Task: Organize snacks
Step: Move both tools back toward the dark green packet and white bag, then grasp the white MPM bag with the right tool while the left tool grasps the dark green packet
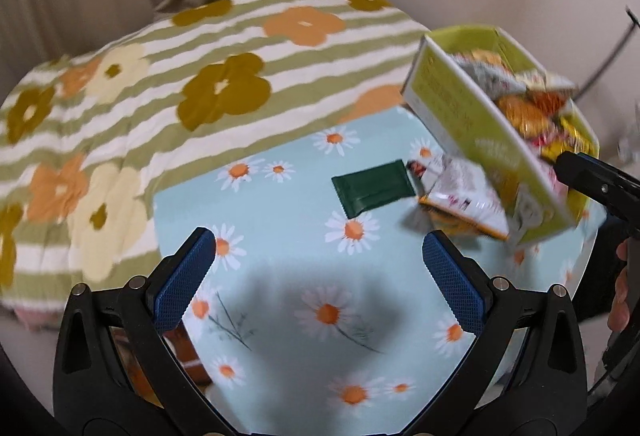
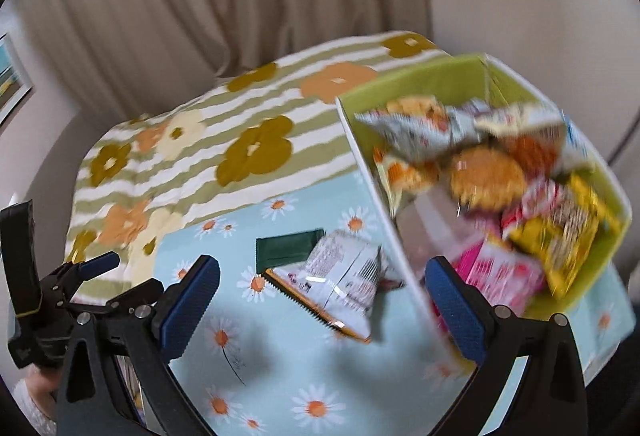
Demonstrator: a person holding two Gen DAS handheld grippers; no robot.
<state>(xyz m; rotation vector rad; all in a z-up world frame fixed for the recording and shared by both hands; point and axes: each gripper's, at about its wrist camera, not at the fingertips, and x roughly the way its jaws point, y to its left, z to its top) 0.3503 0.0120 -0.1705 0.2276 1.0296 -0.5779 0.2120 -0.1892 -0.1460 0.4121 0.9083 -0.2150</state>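
On the daisy cloth (image 1: 280, 276) a green box (image 2: 452, 83) sits tipped, full of snack bags (image 2: 488, 171). Beside it lie a dark green pack (image 1: 370, 191) and a white bag (image 2: 344, 284). Both grippers, left (image 1: 320, 276) and right (image 2: 322, 300), have jaws spread wide, holding nothing. Only the right view shows pink packs (image 2: 500, 268) inside.

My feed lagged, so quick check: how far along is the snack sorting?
Early. Done: a dark green packet and white packet lie on the daisy cloth. In hand: the green box sits tilted, its wall inside the open right claw; left claw open, empty. Left: most snacks heaped in the box.
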